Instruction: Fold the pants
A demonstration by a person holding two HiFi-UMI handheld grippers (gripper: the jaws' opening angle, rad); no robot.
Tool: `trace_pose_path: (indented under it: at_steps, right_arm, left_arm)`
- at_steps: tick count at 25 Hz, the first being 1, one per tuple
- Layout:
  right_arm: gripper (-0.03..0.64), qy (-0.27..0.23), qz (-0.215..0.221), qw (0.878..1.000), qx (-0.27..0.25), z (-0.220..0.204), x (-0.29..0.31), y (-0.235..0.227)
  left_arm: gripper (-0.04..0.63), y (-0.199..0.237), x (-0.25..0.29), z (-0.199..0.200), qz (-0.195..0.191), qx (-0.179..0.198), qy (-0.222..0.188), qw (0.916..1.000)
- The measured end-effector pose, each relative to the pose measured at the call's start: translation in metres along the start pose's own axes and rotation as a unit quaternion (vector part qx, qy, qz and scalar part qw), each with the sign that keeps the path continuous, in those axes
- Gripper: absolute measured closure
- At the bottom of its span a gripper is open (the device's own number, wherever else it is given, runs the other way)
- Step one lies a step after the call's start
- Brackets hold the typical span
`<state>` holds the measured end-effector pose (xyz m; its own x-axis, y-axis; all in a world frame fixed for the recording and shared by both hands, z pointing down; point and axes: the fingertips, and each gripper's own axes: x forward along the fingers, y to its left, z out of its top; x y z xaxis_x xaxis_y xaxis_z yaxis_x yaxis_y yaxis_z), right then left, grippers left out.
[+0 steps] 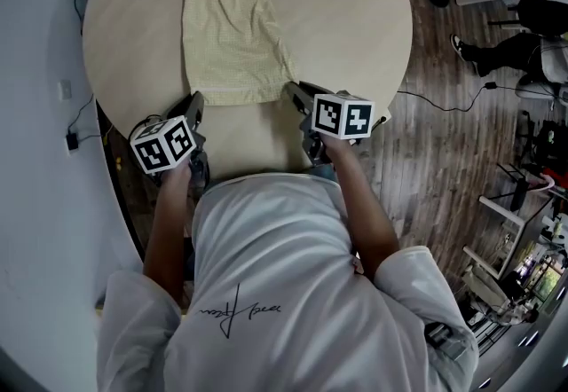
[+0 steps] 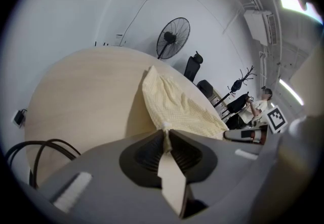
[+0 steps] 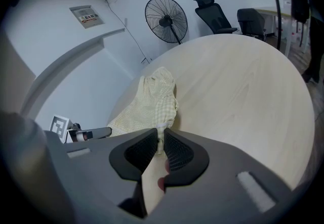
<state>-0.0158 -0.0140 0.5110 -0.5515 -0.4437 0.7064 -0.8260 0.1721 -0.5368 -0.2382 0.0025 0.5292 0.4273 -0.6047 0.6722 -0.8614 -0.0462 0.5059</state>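
The left tool (image 1: 193, 100) pinches the near left corner of the pants (image 1: 229, 31), its jaws pressed together on a fold of the pale yellow checked cloth. The pants lie on the round tabletop (image 1: 355, 18), left of its middle. Their long axis runs straight away from the person: the narrower, gathered end points toward the far edge and the wider, hemmed end faces the person. That near end rises off the wood to meet both tools. The right tool (image 1: 294, 89) holds the near right corner the same way, jaws clamped on the cloth. Beyond the tabletop's right edge lies a wood-plank floor (image 1: 444, 142).
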Motion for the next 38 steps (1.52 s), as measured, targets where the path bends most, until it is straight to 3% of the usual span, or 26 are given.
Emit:
trace_pose_path:
  at_steps: [14,22,38]
  right_arm:
    - [0.578,-0.032,0.070,0.995,0.071,0.020,-0.029,0.023]
    - [0.578,-0.037,0.109,0.987,0.116,0.050,-0.035,0.034]
    - [0.578,-0.024,0.170,0.975,0.144,0.083,-0.023,0.052]
  left_arm:
    - [0.506,-0.004,-0.023,0.023,-0.034,-0.042,-0.040,0.9977]
    - [0.506,-0.012,-0.029,0.059,-0.048,-0.054,-0.057,0.9958]
    - [0.506,-0.012,-0.028,0.092,-0.070,-0.066,-0.072,0.9928]
